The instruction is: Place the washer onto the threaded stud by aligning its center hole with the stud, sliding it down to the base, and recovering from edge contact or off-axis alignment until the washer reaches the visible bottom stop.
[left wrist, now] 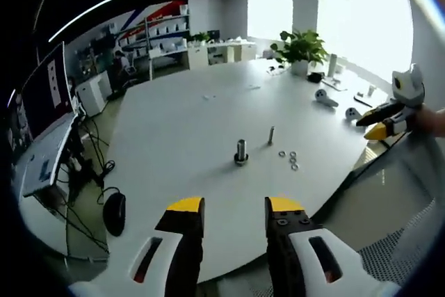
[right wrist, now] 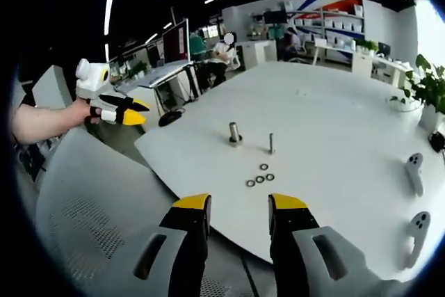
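- Left gripper (left wrist: 233, 204), yellow-tipped jaws spread wide, nothing between them, held off the near edge of the large white oval table (left wrist: 181, 130).
- Right gripper (right wrist: 239, 202) same: jaws wide apart, holding nothing, above a grey mesh chair back (right wrist: 90, 220) just short of the table edge.
- Each gripper appears in the other's view, gripped by a hand, well away from the parts.
- Four small metal ring washers (right wrist: 260, 177) lie flat in a loose cluster on the tabletop, none on a stud.
- Just beyond them, a thin threaded metal stud (right wrist: 271, 143) stands upright, bare.
- Beside it, apart, a thicker short metal cylinder on a round base (right wrist: 235, 133).
- Further out: white handheld controllers (right wrist: 415, 172), a potted green plant (left wrist: 300, 50), shelving along the far wall.
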Available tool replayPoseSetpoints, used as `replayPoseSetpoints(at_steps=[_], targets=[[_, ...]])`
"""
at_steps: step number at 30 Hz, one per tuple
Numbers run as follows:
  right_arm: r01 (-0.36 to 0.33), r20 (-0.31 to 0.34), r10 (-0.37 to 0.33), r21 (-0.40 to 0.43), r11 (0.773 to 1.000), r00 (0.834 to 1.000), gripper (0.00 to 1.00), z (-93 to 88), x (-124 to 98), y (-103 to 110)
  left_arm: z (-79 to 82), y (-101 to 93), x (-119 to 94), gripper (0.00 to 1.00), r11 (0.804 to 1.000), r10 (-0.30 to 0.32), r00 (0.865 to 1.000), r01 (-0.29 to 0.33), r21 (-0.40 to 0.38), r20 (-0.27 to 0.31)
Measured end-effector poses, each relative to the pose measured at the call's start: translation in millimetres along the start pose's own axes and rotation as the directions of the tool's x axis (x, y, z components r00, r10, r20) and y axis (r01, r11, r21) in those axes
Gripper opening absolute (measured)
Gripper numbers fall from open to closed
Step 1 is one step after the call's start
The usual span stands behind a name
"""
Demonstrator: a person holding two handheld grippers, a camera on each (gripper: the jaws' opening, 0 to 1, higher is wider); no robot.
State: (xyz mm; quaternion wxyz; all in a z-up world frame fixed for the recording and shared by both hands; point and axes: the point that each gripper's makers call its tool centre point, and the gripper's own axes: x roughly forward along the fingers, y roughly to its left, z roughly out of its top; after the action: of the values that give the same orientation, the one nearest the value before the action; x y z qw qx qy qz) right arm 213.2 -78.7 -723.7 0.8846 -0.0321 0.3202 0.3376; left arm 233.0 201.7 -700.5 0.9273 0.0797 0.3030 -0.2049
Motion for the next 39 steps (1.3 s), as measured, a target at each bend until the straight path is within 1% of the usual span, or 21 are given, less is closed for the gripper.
replayPoseSetpoints(at_steps=[4, 8, 11, 13, 17, 19, 22, 27, 30, 33, 35, 39], targets=[[0.010, -0.008, -0.010, 0.006, 1.000, 1.000, 0.35, -0.5, 0.4, -1.3, 1.6, 1.6, -0.1, 0.33, 1.000, 0.001, 1.000, -0.001, -0.003, 0.011], [0.018, -0.024, -0.017, 0.025, 1.000, 1.000, 0.35, -5.6, 0.4, -2.9, 2.0, -6.4, 2.4, 0.33, 0.999, -0.036, 0.999, 0.036, 0.001, 0.012], [0.028, -0.050, -0.028, 0.000, 1.000, 0.998, 0.35, -8.7, 2.0, -2.3, 1.7, -14.5, 4.1, 0.33, 0.997, -0.076, 0.997, 0.075, 0.020, 0.007], [0.034, -0.057, -0.034, -0.003, 0.999, 0.998, 0.35, -9.8, 1.9, -3.3, 2.9, -16.8, 3.7, 0.33, 0.996, -0.085, 0.996, 0.085, 0.022, 0.013], [0.065, -0.074, -0.065, 0.001, 0.998, 0.995, 0.36, -13.2, 0.4, -9.5, 5.0, -18.6, 2.0, 0.33, 0.995, -0.103, 0.994, 0.103, -0.004, 0.032], [0.068, -0.084, -0.068, 0.000, 0.998, 0.994, 0.36, -14.5, 1.7, -10.8, 6.5, -19.1, 1.8, 0.33, 0.994, -0.108, 0.993, 0.109, -0.012, 0.040], [0.070, -0.097, -0.071, -0.009, 0.997, 0.993, 0.36, -15.8, 2.1, -11.0, 9.1, -22.6, 2.2, 0.33, 0.991, -0.131, 0.990, 0.132, -0.023, 0.052], [0.073, -0.097, -0.074, -0.019, 0.997, 0.992, 0.37, -15.5, 2.0, -10.5, 15.8, -33.3, 0.0, 0.33, 0.985, -0.173, 0.982, 0.173, 0.013, 0.079], [0.091, -0.112, -0.092, -0.014, 0.996, 0.989, 0.37, -18.0, 1.5, -13.8, 17.7, -33.6, -2.2, 0.32, 0.984, -0.177, 0.980, 0.177, 0.012, 0.095], [0.101, -0.124, -0.105, -0.039, 0.994, 0.987, 0.37, -19.8, 1.8, -16.5, 21.8, -31.1, -3.8, 0.32, 0.983, -0.179, 0.976, 0.183, -0.017, 0.122], [0.105, -0.128, -0.109, -0.038, 0.994, 0.986, 0.37, -20.6, 1.6, -16.7, 23.1, -30.7, -4.5, 0.32, 0.983, -0.180, 0.975, 0.184, -0.021, 0.132], [0.117, -0.155, -0.122, -0.040, 0.992, 0.980, 0.37, -26.8, 0.8, -17.0, 19.6, -33.8, -4.2, 0.32, 0.980, -0.193, 0.973, 0.198, -0.033, 0.124]])
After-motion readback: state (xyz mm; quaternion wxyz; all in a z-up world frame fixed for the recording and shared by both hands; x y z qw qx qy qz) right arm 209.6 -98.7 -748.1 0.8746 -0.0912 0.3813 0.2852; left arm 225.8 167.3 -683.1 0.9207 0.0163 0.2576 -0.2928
